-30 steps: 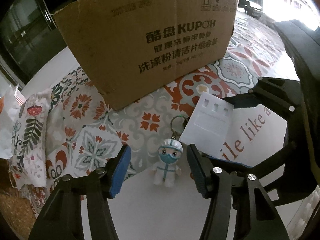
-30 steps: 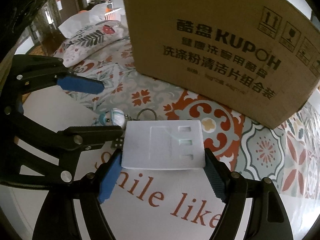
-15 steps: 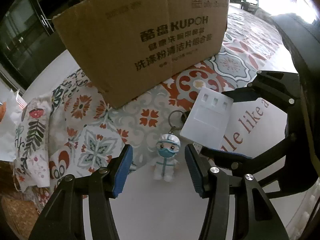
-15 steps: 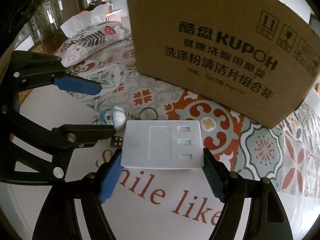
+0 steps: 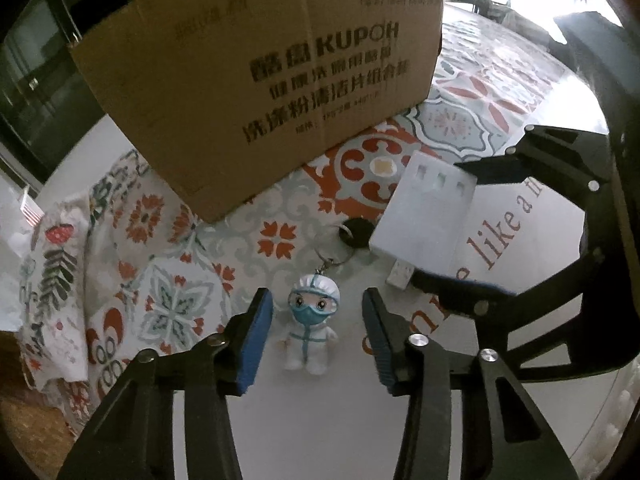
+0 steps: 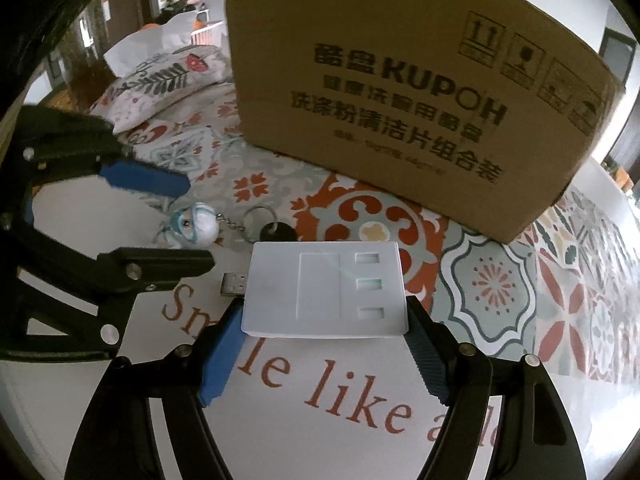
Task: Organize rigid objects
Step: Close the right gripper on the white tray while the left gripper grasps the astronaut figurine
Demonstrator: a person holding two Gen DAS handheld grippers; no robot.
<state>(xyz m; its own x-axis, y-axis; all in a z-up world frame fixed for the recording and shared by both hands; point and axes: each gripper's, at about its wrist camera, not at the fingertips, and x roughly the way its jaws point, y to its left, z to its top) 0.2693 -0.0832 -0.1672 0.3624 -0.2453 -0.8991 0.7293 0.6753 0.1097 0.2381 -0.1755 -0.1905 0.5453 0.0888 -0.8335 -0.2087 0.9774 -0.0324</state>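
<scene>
In the right wrist view, the right hand-held gripper [image 6: 324,344] was closed on a flat white plastic card with three small rectangular windows [image 6: 326,290], one blue pad on each short side. The card sat in the lower middle of the frame and looked lifted slightly above the counter [image 6: 120,420], a white surface with reddish printed letters. A small metal USB plug [image 6: 233,283] stuck out at the left edge of the card.

In the left wrist view, the left hand-held gripper [image 5: 316,340] was wide open and held nothing. Its two blue pads stood on both sides of a small white figurine keychain with a teal mask [image 5: 311,322], without touching it. The figurine lay on its back in the lower middle of the frame, and its chain ran up to a metal ring and a black round fob [image 5: 355,231]. A brown cardboard box with black printed text [image 5: 280,80] stood behind, on a tablecloth with orange and grey flowers [image 5: 168,292].

The figurine seemed light and stiff, probably hard plastic, and a little slippery. The body at the chest appeared the best place to hold it, because the head is round and could slip out. The loose chain and fob would hang and swing when it is lifted. The card also seemed light and rigid, and thin, so too much pressure on its edges could bend it.
</scene>
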